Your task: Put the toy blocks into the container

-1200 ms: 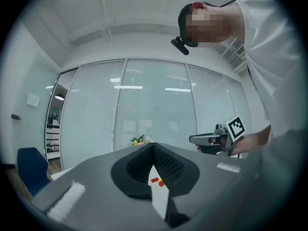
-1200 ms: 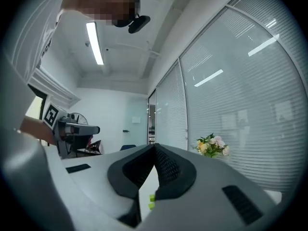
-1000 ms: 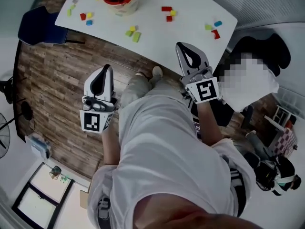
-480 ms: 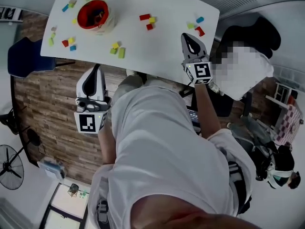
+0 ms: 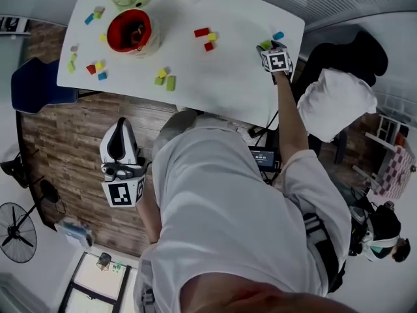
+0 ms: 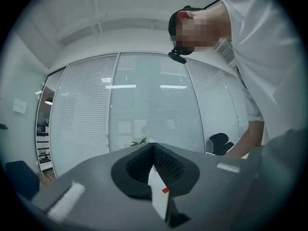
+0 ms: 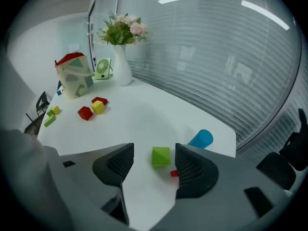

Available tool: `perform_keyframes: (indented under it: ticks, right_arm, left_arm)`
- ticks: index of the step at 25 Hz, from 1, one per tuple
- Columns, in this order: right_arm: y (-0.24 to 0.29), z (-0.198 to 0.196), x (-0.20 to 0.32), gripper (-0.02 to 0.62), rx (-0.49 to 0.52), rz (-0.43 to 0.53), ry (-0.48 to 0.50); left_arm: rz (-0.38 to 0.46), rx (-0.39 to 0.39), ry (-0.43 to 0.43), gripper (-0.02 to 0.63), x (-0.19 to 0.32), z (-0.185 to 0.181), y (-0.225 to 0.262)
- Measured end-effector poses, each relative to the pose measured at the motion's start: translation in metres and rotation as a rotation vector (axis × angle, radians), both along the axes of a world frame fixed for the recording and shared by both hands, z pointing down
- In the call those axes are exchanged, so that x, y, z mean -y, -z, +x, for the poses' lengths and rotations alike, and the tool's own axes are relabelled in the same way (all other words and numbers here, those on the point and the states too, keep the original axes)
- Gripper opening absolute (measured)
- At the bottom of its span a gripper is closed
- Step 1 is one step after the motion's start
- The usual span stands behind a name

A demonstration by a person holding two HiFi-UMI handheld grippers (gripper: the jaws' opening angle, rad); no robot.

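Note:
The red-rimmed container (image 5: 130, 31) (image 7: 73, 76) stands at the far left of the white table (image 5: 221, 77). Blocks lie scattered: red and yellow ones (image 5: 207, 38) (image 7: 93, 108) mid-table, green ones (image 5: 166, 81) nearer the front. My right gripper (image 5: 272, 49) (image 7: 154, 160) reaches over the table's right end. Its jaws are opening, with a green block (image 7: 160, 156) (image 5: 264, 44) lying on the table between them, untouched. A blue cylinder (image 7: 201, 138) (image 5: 279, 36) and a small red block (image 7: 174, 173) lie beside it. My left gripper (image 5: 120, 150) (image 6: 154, 153) hangs shut and empty over the floor.
A white vase of flowers (image 7: 120, 61) and a small green object (image 7: 102, 69) stand behind the container. More blocks (image 5: 96, 69) lie at the table's left edge. A blue chair (image 5: 32, 83) is at the left; a black chair with white cloth (image 5: 339, 103) is at the right.
My right gripper has reached forward onto the table's right end and its jaws have spread around the green block. The left gripper has dropped back lower beside the person, still shut.

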State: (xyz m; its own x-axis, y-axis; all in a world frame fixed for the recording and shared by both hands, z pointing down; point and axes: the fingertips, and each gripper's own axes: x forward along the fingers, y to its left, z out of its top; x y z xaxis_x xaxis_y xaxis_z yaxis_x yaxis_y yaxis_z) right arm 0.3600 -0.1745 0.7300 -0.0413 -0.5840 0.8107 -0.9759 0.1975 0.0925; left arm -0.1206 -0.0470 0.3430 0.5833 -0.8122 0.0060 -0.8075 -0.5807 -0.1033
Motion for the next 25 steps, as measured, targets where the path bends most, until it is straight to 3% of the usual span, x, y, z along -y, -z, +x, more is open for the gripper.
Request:
perform_keyframes:
  ticks: [6, 9, 12, 14, 19, 25]
  right_arm:
    - [-0.03, 0.013, 0.006, 0.245, 0.01, -0.179, -0.012]
    - [-0.034, 0.014, 0.007, 0.15, -0.051, -0.191, 0.016]
    - [-0.03, -0.003, 0.01, 0.149, -0.054, -0.173, 0.069]
    - [-0.017, -0.025, 0.014, 0.149, 0.001, -0.102, 0.092]
    - [0.058, -0.11, 0.027, 0.149, 0.252, 0.189, 0.176]
    - [0.193, -0.214, 0.037, 0.149, 0.382, 0.592, 0.386]
  left_arm:
    - [-0.027, -0.045, 0.021, -0.005, 0.003, -0.009, -0.001]
    - [-0.022, -0.057, 0.009, -0.005, 0.006, -0.007, 0.001]
    - [-0.013, -0.053, -0.004, -0.005, 0.01, -0.005, 0.001]
    - [-0.006, -0.054, -0.006, -0.005, 0.012, -0.004, 0.002]
    - [0.011, -0.066, 0.002, -0.005, 0.016, -0.005, 0.004]
    - [0.024, -0.078, 0.032, -0.005, 0.023, -0.011, 0.01]
